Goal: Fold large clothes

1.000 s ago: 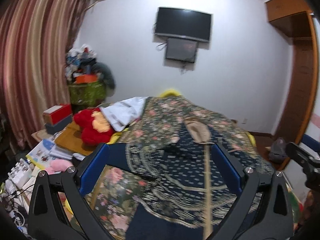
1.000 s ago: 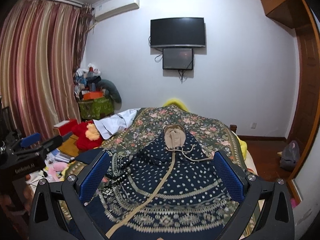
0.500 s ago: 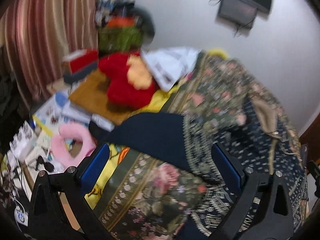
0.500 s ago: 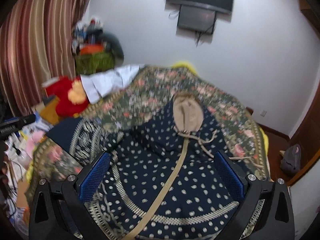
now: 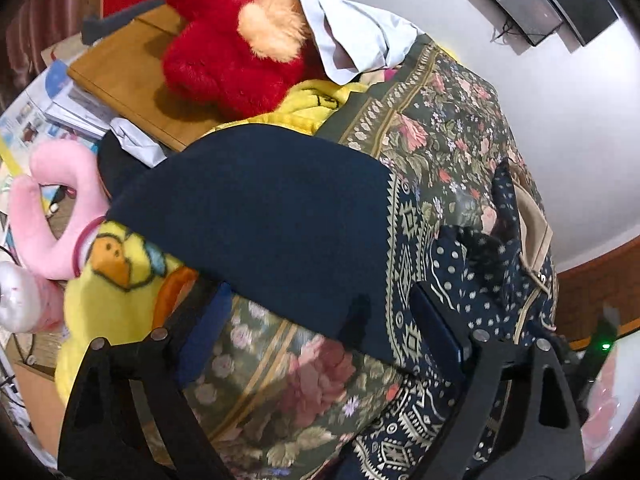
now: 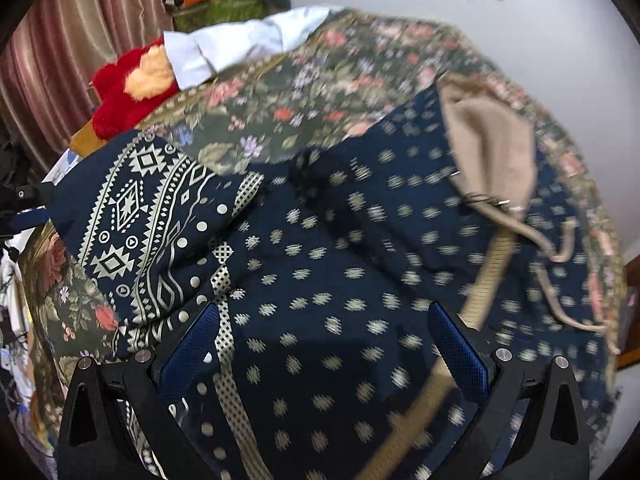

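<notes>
A navy hooded garment (image 6: 340, 240) with cream dots lies spread face up on a floral bedspread (image 6: 280, 100), its tan-lined hood (image 6: 492, 152) at the far end. Its left sleeve (image 5: 260, 220), plain navy at the cuff with a patterned band, reaches over the bed's edge. My left gripper (image 5: 320, 328) points down at that cuff. Its jaws are closing, the cuff's edge lies between them, and the pads stand clear of the cloth. My right gripper (image 6: 324, 344) hangs open over the dotted chest, left of the tan front band (image 6: 480, 280).
Beside the bed on the left are a red plush toy (image 5: 224, 40), a white cloth (image 5: 360, 36), a yellow cartoon blanket (image 5: 116, 264), a pink neck pillow (image 5: 44, 216), a wooden board (image 5: 124, 76) and papers. Striped curtains (image 6: 60, 40) hang behind.
Both grippers have dropped from looking across the room to close above the bed. The left one swung left to the sleeve cuff; the right one lowered over the garment's chest.
</notes>
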`<state>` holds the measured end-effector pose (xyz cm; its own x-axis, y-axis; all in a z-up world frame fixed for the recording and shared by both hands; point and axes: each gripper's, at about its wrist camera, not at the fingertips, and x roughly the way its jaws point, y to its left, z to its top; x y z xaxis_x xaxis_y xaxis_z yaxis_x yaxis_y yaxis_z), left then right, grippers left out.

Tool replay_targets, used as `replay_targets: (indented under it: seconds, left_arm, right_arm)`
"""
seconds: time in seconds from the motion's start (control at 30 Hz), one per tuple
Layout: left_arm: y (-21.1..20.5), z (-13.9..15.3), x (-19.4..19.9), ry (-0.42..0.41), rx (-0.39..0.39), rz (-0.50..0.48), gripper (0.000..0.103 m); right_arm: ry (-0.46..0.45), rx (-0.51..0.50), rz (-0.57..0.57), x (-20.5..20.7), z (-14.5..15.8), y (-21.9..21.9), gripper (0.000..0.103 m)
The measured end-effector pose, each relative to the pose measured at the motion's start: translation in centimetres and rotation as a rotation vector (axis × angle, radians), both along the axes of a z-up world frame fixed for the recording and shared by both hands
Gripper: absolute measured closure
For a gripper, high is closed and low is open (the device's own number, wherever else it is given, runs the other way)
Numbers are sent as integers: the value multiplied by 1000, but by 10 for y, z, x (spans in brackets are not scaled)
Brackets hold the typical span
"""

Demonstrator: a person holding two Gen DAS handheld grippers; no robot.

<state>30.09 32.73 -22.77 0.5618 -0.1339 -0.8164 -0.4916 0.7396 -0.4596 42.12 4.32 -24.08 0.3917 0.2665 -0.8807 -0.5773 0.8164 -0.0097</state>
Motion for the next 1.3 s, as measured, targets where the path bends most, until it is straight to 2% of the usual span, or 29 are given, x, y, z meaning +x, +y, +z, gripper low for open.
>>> replay_targets:
  seconds: [0.07,0.13,0.2,0.27,0.33,0.4,0.5,0.57,0.63,0.8,0.93,1.0,1.17,1.3]
  left_arm:
    - [5,-4,6,-6,-17,4,13]
    - [9,-6,12,-8,-11,11,19]
    - [13,-8,18,13,24,22,41]
    - [14,-9,24,32,62,31,52]
    - [13,-8,30,41,123,32,64]
    - [10,-3,34,47,208,27,81]
    - [-1,10,41,54,369,14,94]
    - [-8,25,45,32,458,14,98]
    - [-15,45,45,-12,506,6,100]
    - [-47,100,48,-164,527,-51,101]
    - [-87,137,57,-260,523,-134,101]
    - [-118,149,63,-298,522,-194,101]
    - [-190,155,74,-340,503,-344,101]
    - [-251,134,79,-313,488,-473,101]
  right_arm:
    - [55,6,8,9,-14,7,0]
    - [98,2,4,17,-26,12,0]
    - [131,2,6,22,-36,16,3]
    - [143,-8,7,24,-44,19,4]
    - [112,-33,24,21,-47,23,4]
    - [83,-70,47,17,-49,29,7]
    - [29,-138,88,10,-53,39,19]
    - [21,-150,104,5,-53,41,22]
    - [28,-140,103,3,-50,38,26]
    - [124,-22,69,0,-22,9,26]
    - [114,49,32,-4,7,-19,26]
    - [73,61,24,-8,26,-37,26]
    - [-57,54,2,-18,70,-94,26]
    - [-65,88,-45,-24,90,-141,26]
